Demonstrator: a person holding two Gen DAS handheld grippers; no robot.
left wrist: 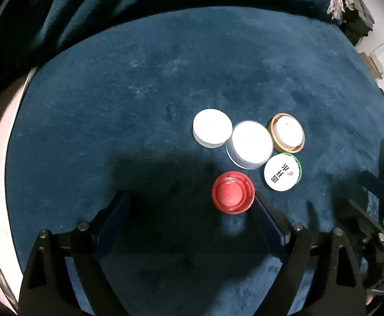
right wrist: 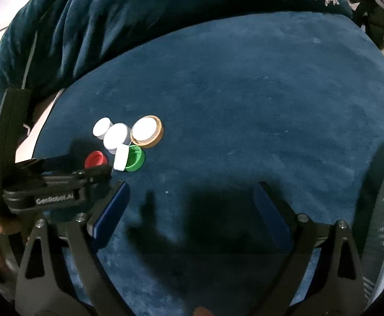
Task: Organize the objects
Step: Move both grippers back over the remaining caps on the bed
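On the blue velvet surface (left wrist: pixel 165 84) we find five bottle and jar lids gathered near its middle; four form a tight cluster, namely a plain white lid (left wrist: pixel 212 128), a larger white lid with a pale blue rim (left wrist: pixel 252 144) touching it, a gold-rimmed lid (left wrist: pixel 286 133) just beside that, and a green-rimmed lid with printed characters (left wrist: pixel 283 172) in front; in the right wrist view the green-rimmed lid (right wrist: pixel 129 158) appears tilted, its white face turned sideways and green interior showing, though we cannot tell what props it. A red cap (left wrist: pixel 233 196) lies inverted, hollow side up, slightly apart from the cluster; it sits just beyond the right finger of the left gripper (left wrist: pixel 190 205), possibly touching its tip, not between the fingers. We record the left gripper as spread wide and holding nothing; the right gripper (right wrist: pixel 192 194) likewise stands wide apart and empty, well clear of the lids, over bare cloth. We judge the grouping largely done: four lids are gathered; the red cap is not yet joined to them, and the tilted lid may want laying flat.
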